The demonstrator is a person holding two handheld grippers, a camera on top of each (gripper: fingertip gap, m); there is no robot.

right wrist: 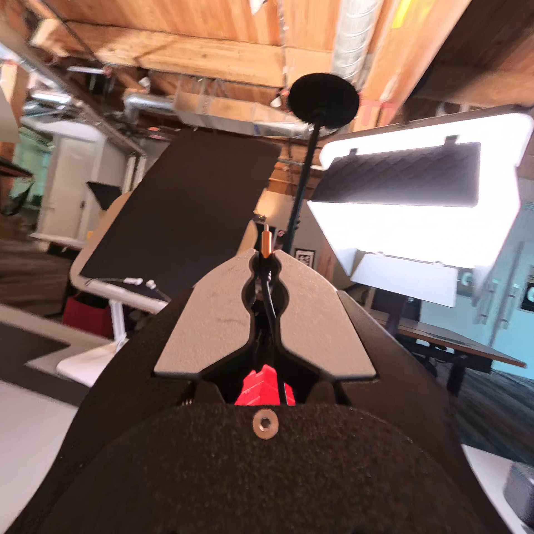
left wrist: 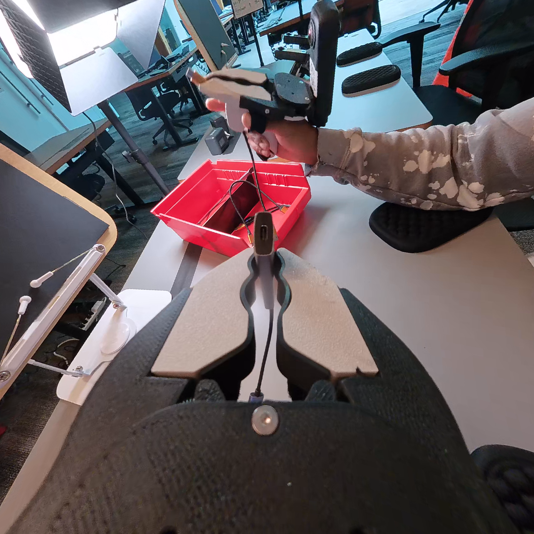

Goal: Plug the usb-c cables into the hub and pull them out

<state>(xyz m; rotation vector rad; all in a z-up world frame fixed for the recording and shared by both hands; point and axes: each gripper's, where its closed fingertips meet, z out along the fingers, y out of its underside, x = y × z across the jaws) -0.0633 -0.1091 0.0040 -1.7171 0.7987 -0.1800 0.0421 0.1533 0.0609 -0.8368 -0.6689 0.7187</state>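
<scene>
While your left gripper (left wrist: pixel 266 254) clamps the hub (left wrist: pixel 263 231) upright, your right gripper (right wrist: pixel 266 254), pinching the plug (right wrist: pixel 266 245), sits far above it.

Grey desk (left wrist: pixel 404 318), office chairs (left wrist: pixel 488 52), wooden ceiling (right wrist: pixel 173 37)

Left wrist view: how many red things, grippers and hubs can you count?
Red bin: 1
Grippers: 2, the left gripper and the right gripper
Grey hub: 1
Total: 4
</scene>
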